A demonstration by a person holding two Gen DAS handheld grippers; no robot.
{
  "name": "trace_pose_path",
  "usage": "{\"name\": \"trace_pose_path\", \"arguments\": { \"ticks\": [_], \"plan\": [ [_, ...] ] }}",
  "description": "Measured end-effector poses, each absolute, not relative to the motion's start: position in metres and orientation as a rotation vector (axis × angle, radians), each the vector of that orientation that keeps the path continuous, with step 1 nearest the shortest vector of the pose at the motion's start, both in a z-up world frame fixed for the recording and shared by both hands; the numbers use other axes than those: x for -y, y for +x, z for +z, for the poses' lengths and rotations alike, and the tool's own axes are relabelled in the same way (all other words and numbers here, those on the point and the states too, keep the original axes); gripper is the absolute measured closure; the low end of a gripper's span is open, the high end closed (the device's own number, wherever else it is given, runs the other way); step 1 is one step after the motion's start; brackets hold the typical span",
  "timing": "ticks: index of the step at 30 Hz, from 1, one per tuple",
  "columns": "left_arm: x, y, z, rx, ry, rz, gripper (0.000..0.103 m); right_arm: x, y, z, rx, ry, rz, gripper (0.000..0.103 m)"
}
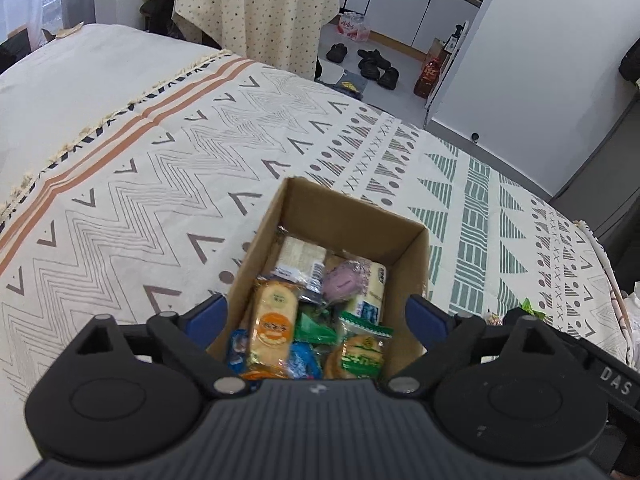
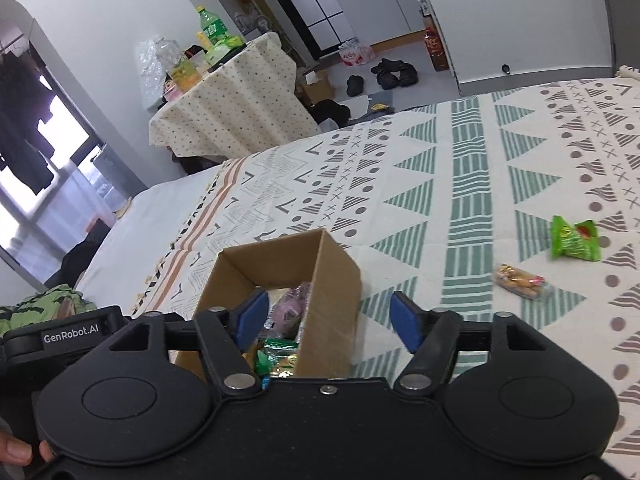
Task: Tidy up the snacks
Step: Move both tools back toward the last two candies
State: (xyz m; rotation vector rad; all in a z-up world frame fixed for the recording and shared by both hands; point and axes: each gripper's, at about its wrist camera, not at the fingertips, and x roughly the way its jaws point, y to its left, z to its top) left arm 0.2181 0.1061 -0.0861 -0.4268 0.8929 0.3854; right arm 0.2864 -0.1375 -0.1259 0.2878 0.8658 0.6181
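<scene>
Both claws gape wide and empty, the left claw (image 1: 316,316) marked "DAS" straddling the snack-filled cardboard box (image 1: 404,240), the right claw (image 2: 326,318) marked "GenRobot.AI".

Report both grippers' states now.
Left gripper: open, empty, over the cardboard box.
Right gripper: open, holding nothing.

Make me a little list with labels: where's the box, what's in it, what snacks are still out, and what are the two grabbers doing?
surface: patterned blanket on a bed
box: open cardboard box standing on the blanket
in the box: many wrapped snacks, among them an orange packet and a purple one
still out: green packet and clear packet, lying apart on the blanket
left gripper: jaws open, holding nothing
right gripper: jaws open, holding nothing
</scene>
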Motion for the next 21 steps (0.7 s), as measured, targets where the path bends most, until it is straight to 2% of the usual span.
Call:
{"name": "trace_pose_path", "arguments": {
  "ticks": [3, 5, 8, 21],
  "plan": [
    [-0.097, 0.221, -0.087, -0.910, -0.424, 0.386, 0.007, 0.146, 0.288, -0.125, -0.870, 0.287, 0.599, 0.020],
    [-0.091, 0.222, -0.087, -0.919, -0.424, 0.375, 0.007, 0.152, 0.289, -0.125, -0.871, 0.280, 0.581, 0.017],
    [-0.082, 0.222, -0.082, -0.903, -0.411, 0.375, 0.000, 0.164, 0.292, -0.124, -0.868, 0.298, 0.560, 0.009],
    [-0.040, 0.230, -0.083, -0.889, -0.408, 0.316, 0.000, 0.197, 0.296, -0.121, -0.863, 0.320, 0.536, 0.001]
  ]
}}
